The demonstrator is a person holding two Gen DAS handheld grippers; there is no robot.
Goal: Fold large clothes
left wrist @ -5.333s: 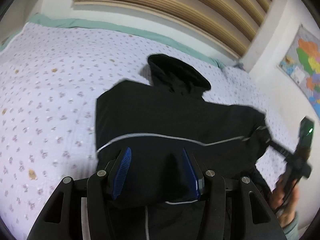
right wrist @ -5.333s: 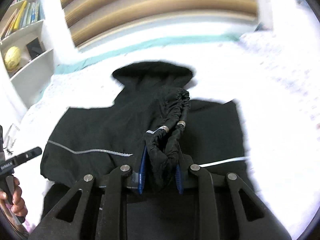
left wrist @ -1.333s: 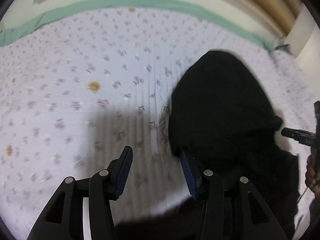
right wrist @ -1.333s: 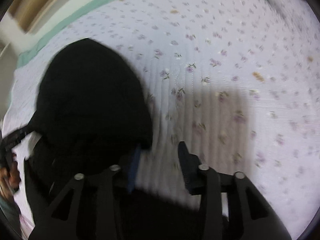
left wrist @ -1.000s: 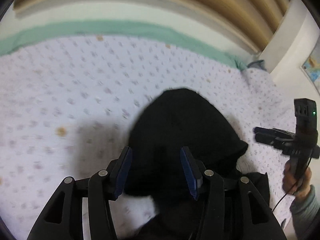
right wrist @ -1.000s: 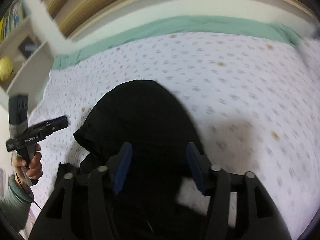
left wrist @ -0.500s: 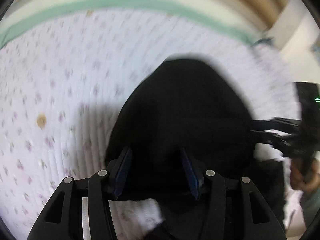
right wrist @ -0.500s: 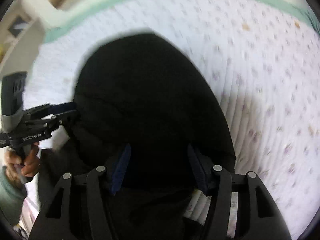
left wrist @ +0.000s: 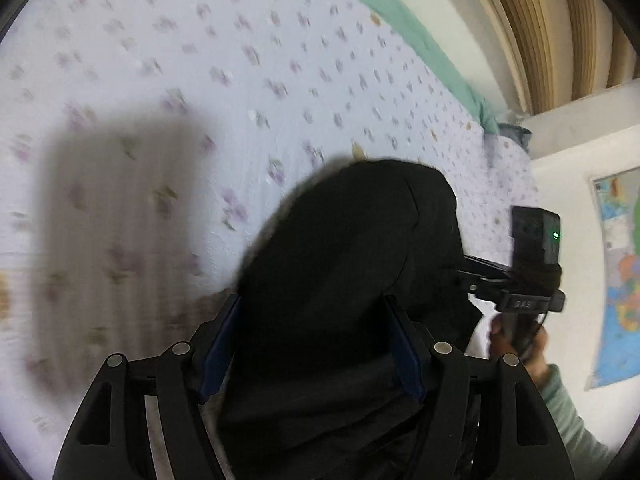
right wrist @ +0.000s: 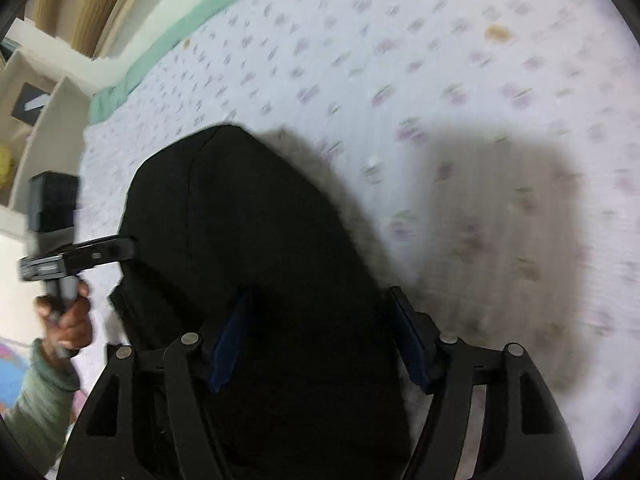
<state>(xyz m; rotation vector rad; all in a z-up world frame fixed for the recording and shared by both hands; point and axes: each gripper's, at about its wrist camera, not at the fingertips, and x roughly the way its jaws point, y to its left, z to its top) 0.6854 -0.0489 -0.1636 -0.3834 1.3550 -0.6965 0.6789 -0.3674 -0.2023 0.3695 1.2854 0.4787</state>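
Black cloth fills the low middle of both views: it is the hood of the big jacket, lying on the flowered bedsheet. All places here are told from that hood.

The left gripper sits at the near end of the hood, with the cloth between its blue pads. The right gripper does the same from the other side. Both have just been opening their jaws, and now they stand wide, so the pads look loose on the cloth, not pinching it.

A moment ago the grippers were higher and the hood looked smaller and farther off. Now they are low and close over it, and the green bed edge is far beyond the hood.

I think this means the hood is being let go after a fold. The rest of the jacket is hidden, so how neat the fold is I cannot tell.
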